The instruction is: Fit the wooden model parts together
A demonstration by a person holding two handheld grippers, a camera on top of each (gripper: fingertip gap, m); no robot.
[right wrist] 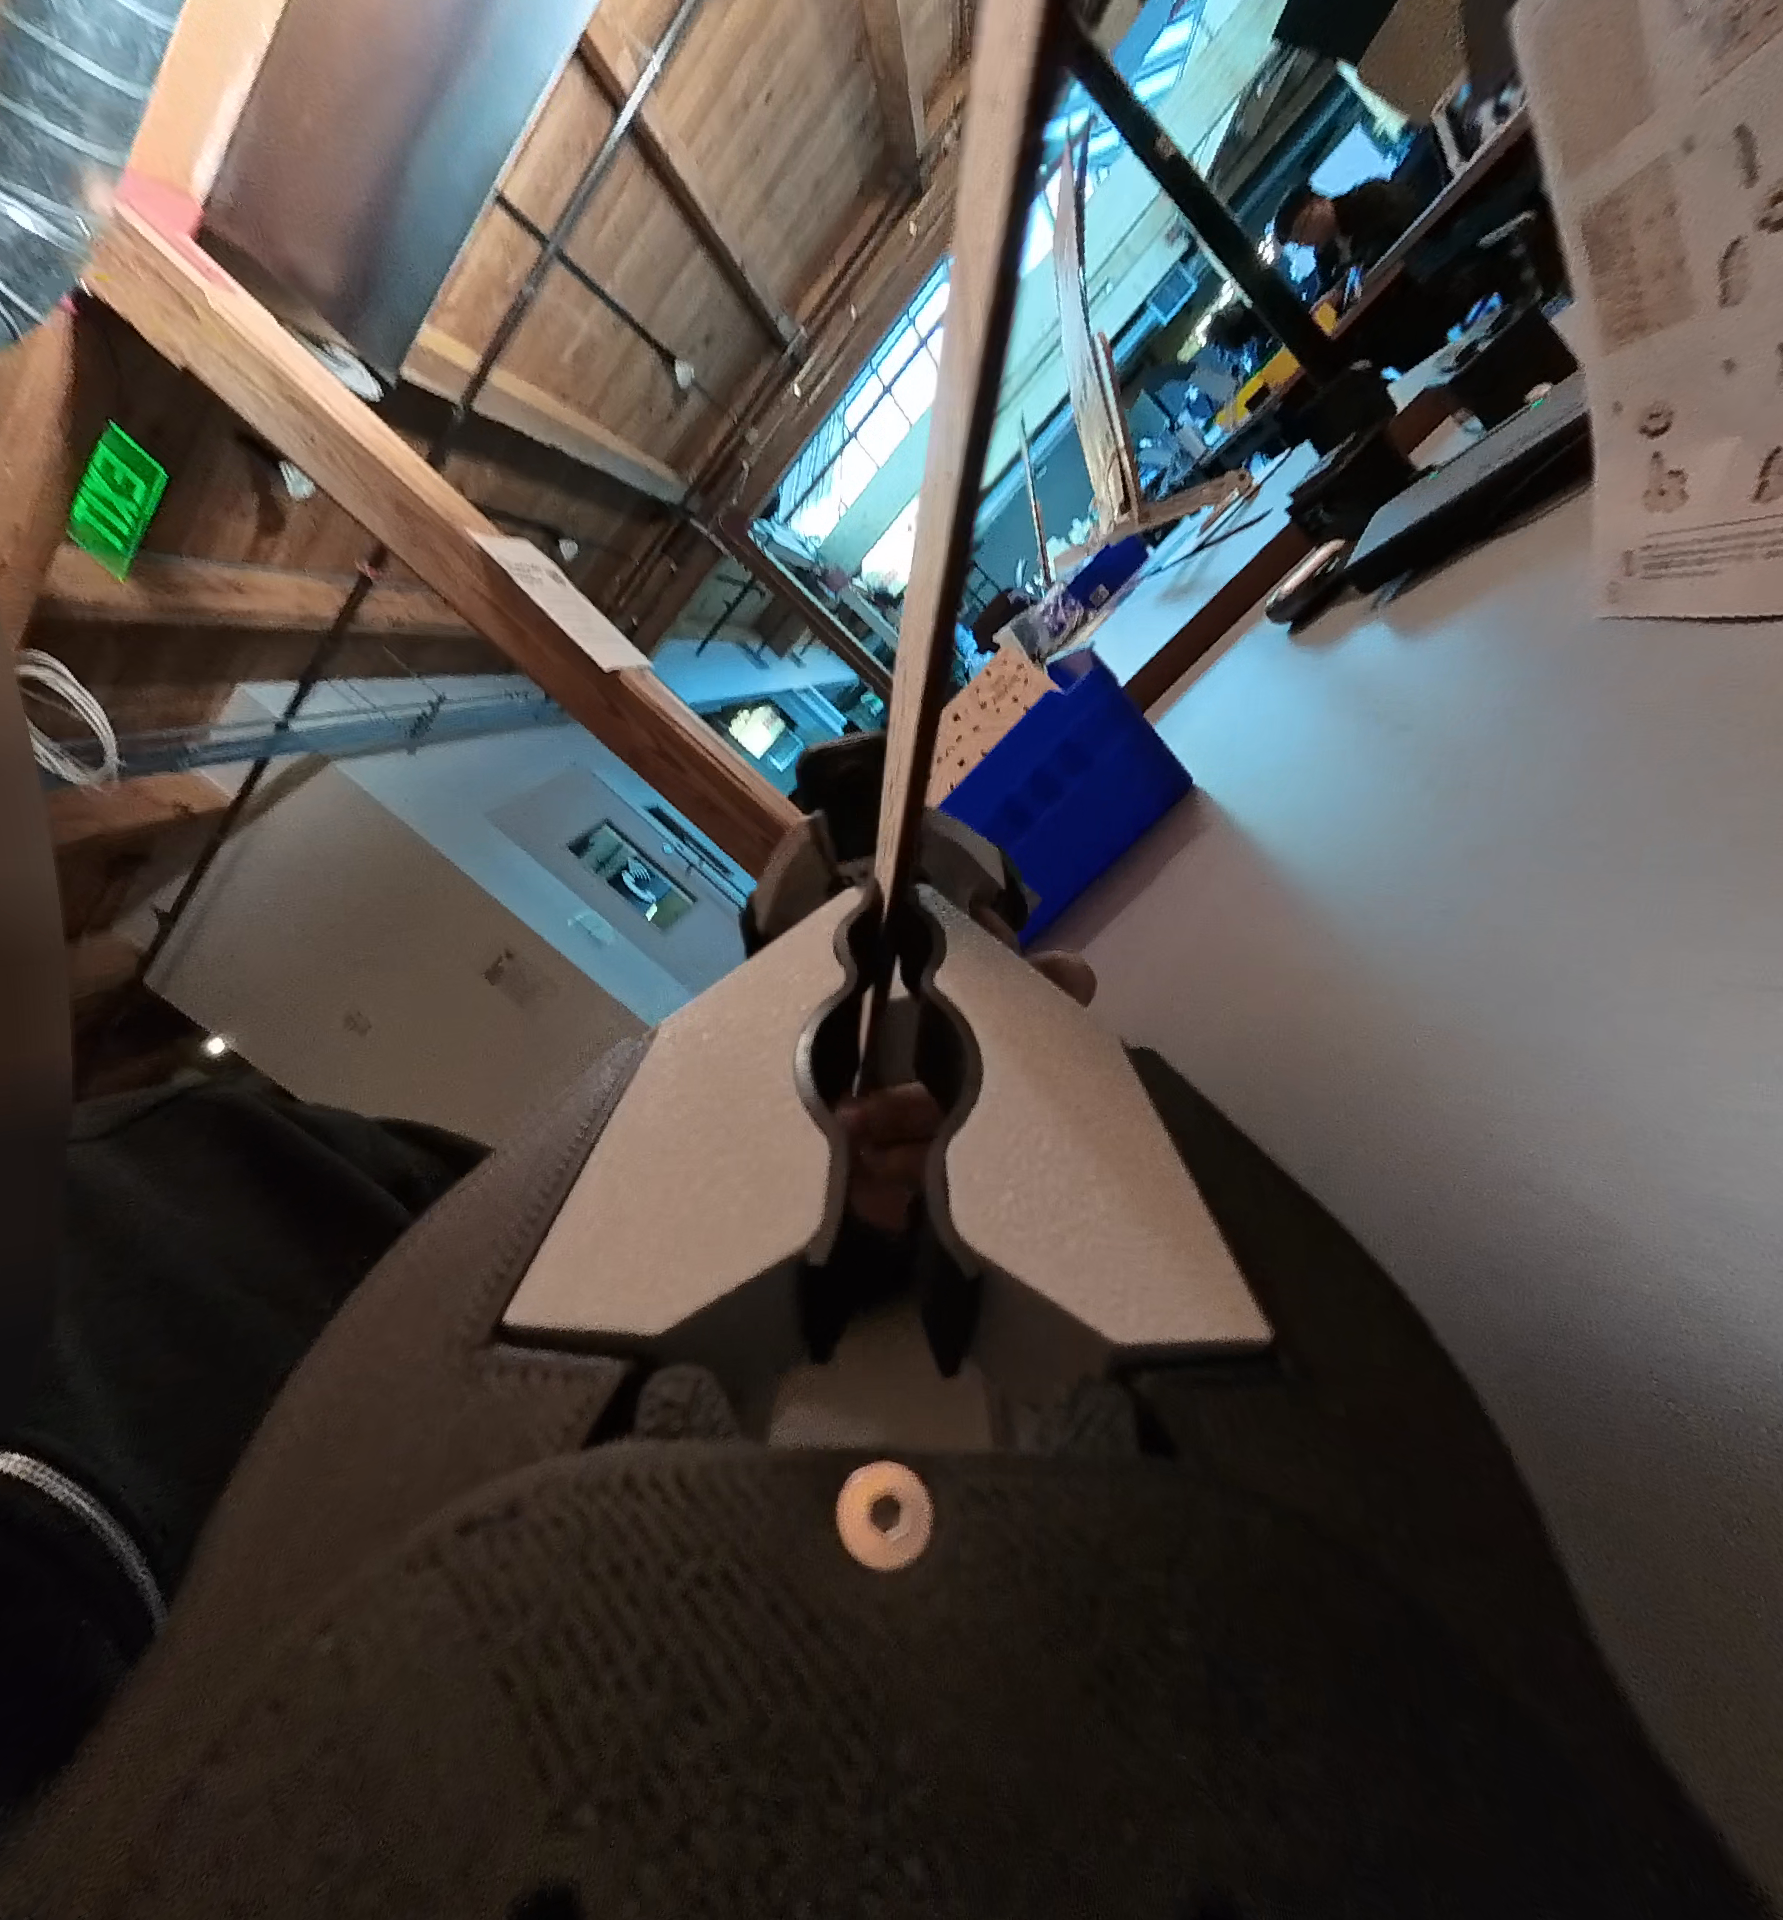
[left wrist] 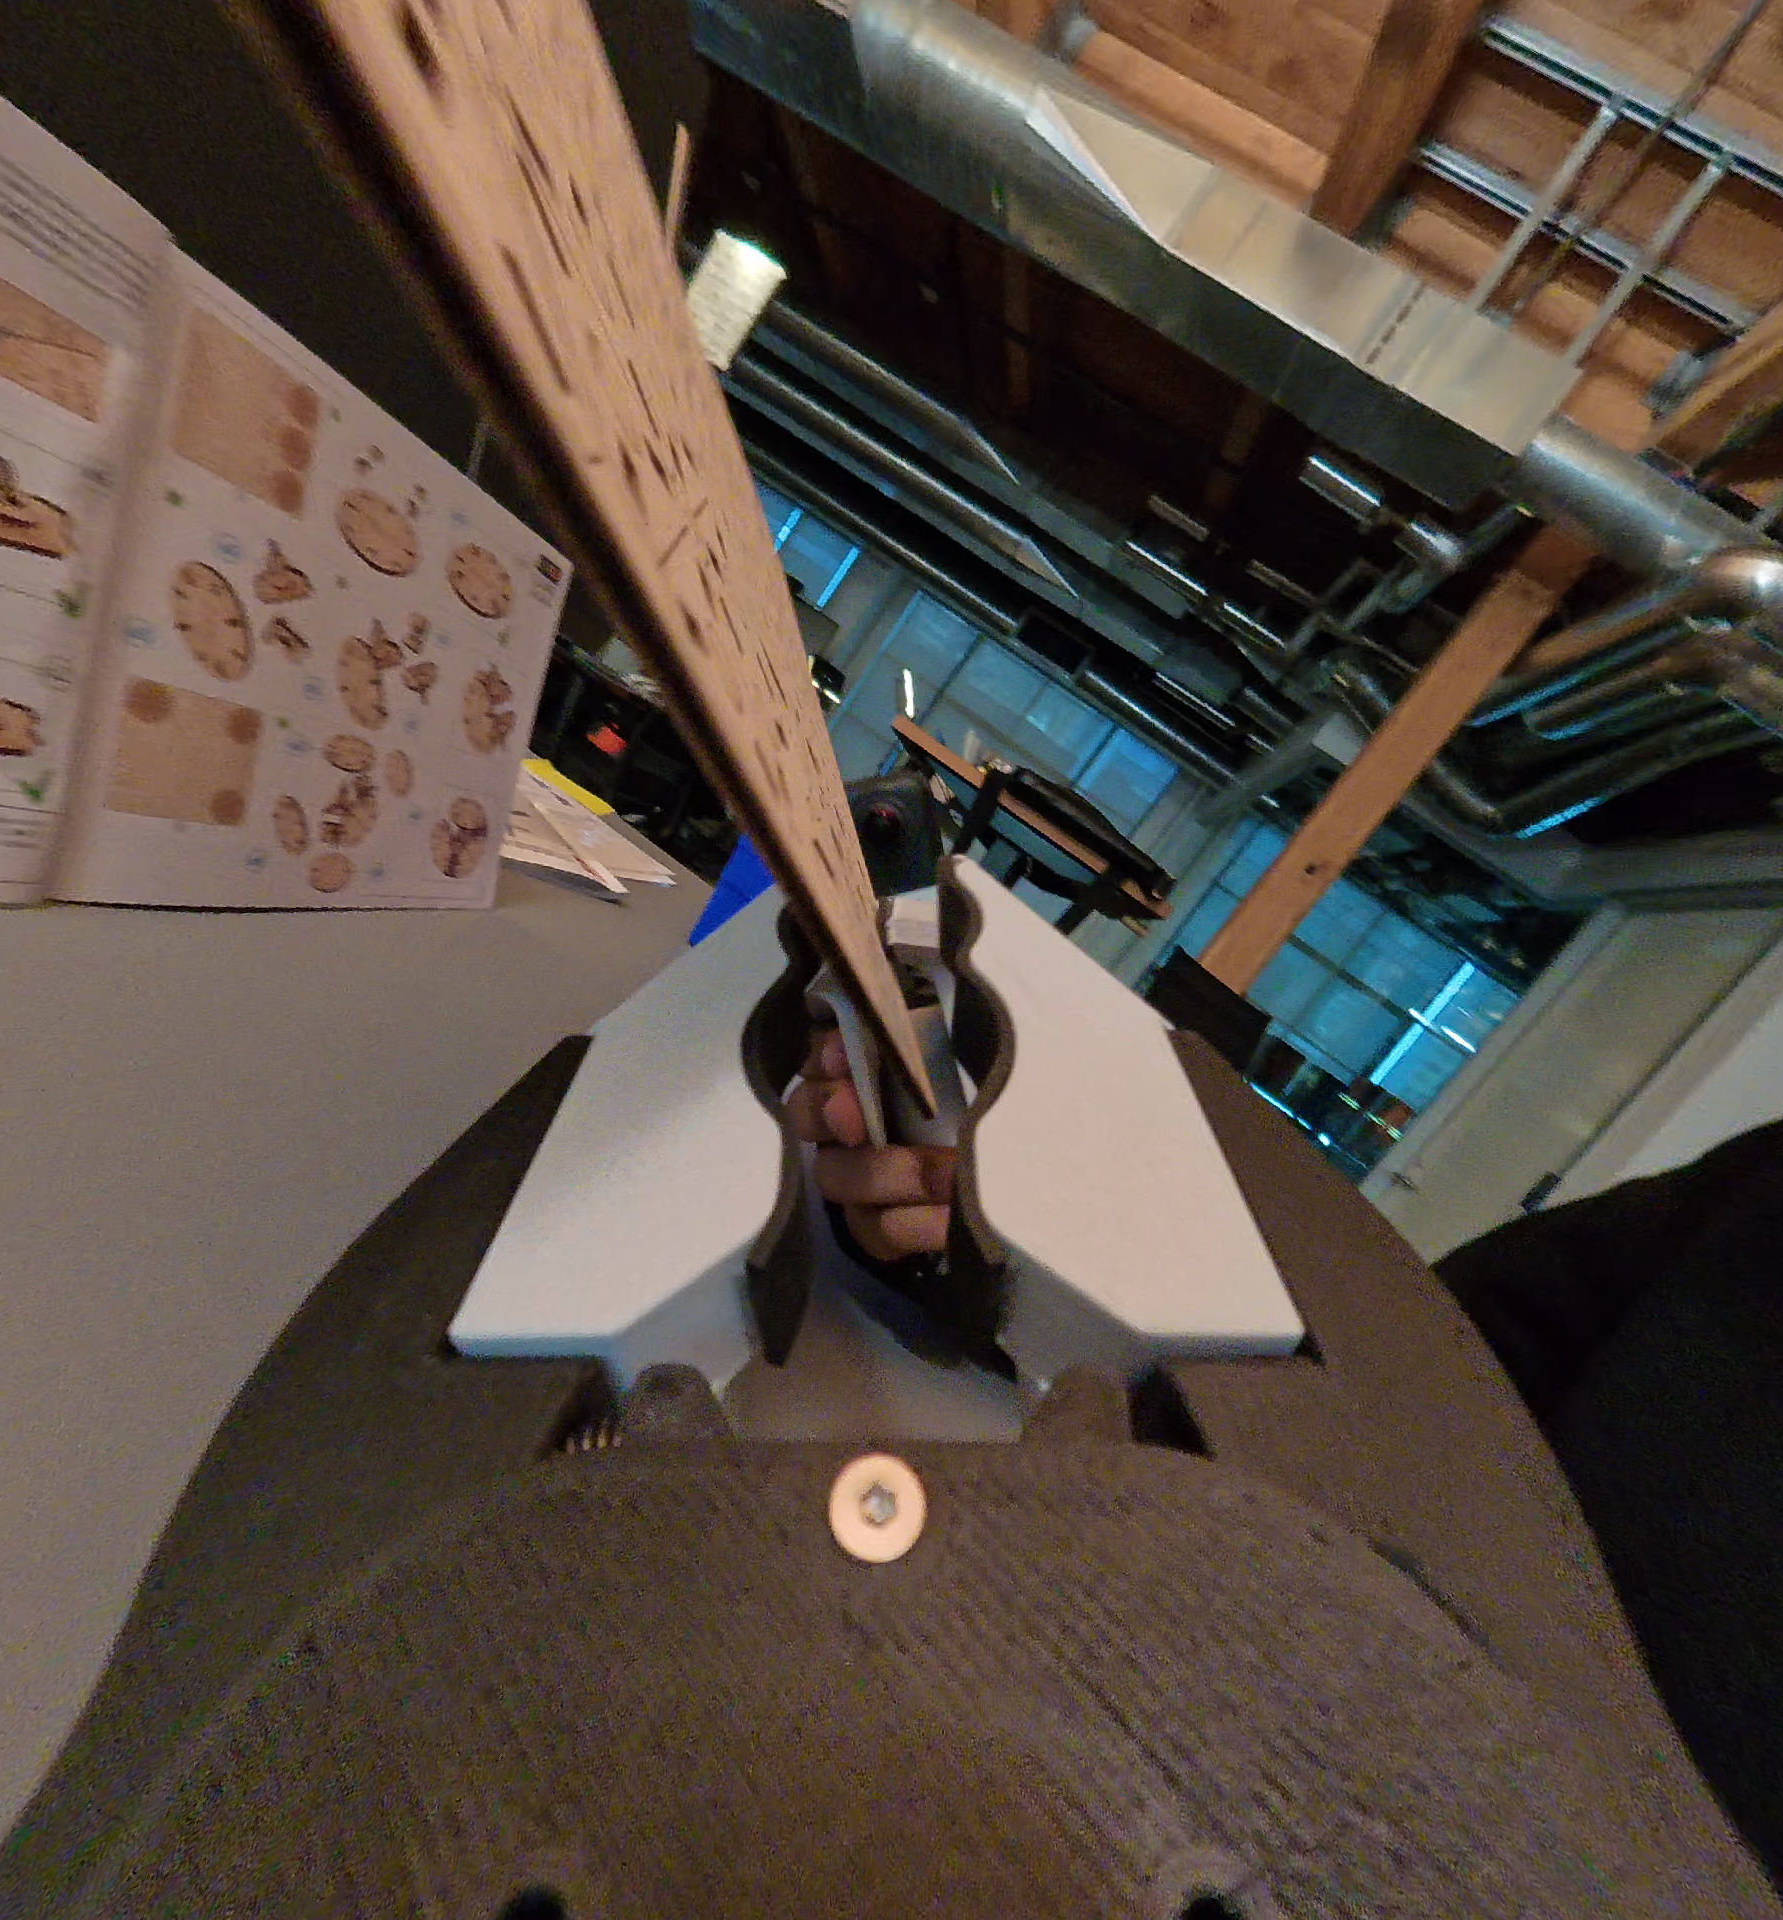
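While the wooden sheet [left wrist: 596, 436] stands off the table [left wrist: 243, 1039] | right tongs [right wrist: 892, 935] clench its edge | left tongs [left wrist: 876, 935] parted, not pressing | further progress: I cannot tell

Your left gripper [left wrist: 871, 914] is standing around the edge of a thin wooden sheet [left wrist: 596, 395], its fingers apart. Your right gripper [right wrist: 892, 935] is pinching that sheet [right wrist: 960, 468] edge-on from the opposite side. To the left, an open booklet [left wrist: 243, 644] is lying on the table [left wrist: 243, 1091], papers [left wrist: 575, 842] behind it. A bin [right wrist: 1063, 800] is standing behind both grippers.
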